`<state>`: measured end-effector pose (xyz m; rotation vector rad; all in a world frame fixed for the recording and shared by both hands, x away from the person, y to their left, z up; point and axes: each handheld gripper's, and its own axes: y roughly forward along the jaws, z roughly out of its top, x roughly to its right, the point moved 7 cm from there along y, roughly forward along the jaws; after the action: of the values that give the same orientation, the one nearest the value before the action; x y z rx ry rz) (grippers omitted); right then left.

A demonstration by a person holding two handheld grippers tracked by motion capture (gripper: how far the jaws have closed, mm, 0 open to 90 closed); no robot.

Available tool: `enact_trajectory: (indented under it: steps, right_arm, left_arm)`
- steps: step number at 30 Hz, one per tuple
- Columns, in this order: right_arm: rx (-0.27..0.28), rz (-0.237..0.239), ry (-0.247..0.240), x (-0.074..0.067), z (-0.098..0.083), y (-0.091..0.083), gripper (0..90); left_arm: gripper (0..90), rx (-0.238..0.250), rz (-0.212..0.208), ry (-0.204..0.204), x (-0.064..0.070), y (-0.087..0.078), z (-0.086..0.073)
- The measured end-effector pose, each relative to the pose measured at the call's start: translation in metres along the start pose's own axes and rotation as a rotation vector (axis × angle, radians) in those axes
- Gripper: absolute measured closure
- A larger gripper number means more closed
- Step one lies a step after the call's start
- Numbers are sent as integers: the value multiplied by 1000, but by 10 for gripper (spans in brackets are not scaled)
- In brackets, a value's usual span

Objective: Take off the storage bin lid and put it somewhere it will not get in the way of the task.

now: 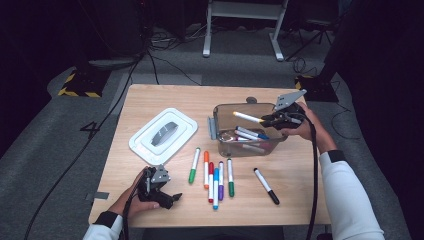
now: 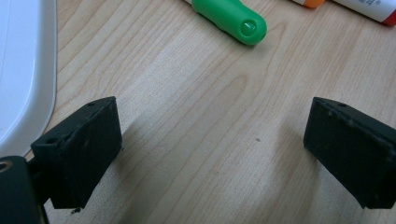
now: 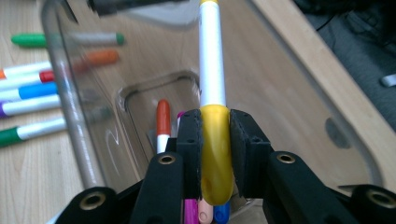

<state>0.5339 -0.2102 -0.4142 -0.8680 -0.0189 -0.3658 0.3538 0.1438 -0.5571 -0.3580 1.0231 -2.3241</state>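
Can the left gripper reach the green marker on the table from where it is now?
Probably yes: the left gripper is open and empty, and only bare table lies between it and the green marker.

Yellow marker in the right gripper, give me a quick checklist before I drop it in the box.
1. Grip: right gripper has its jaws shut on the yellow marker by its cap. Ok.
2. Position: marker hangs over the open clear box, tip pointing toward the box's far side. Ok.
3. Room in the box: a few markers lie on its bottom, with space beside them. Ok.
4. Lid out of the way: lies flat left of the box. Ok.
5. Left gripper: jaws open, empty, resting at the near table edge, away from the box. Ok.
6. Height above the box floor for a soft drop: cannot tell.
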Motion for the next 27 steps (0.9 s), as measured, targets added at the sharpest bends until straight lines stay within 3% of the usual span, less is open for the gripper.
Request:
enact_trajectory:
  steps: [8, 10, 13, 16, 22, 27]
  right_arm:
    - [-145, 68, -11, 1, -13, 26, 754]
    - [-147, 58, -1, 2, -14, 27, 749]
    - [-117, 37, 20, 4, -15, 24, 667]
    - [-68, -17, 63, 8, -17, 10, 594]
    - [31, -122, 136, 6, -32, -35, 501]
    - [74, -167, 185, -9, -55, -64, 442]
  left_arm:
    - [47, 0, 0, 0, 0, 0, 0]
    - [47, 0, 0, 1, 0, 0, 0]
    - [47, 0, 0, 0, 0, 0, 0]
    - [47, -1, -1, 1, 0, 0, 0]
    - [47, -1, -1, 2, 0, 0, 0]
    - [48, -1, -1, 2, 0, 0, 0]
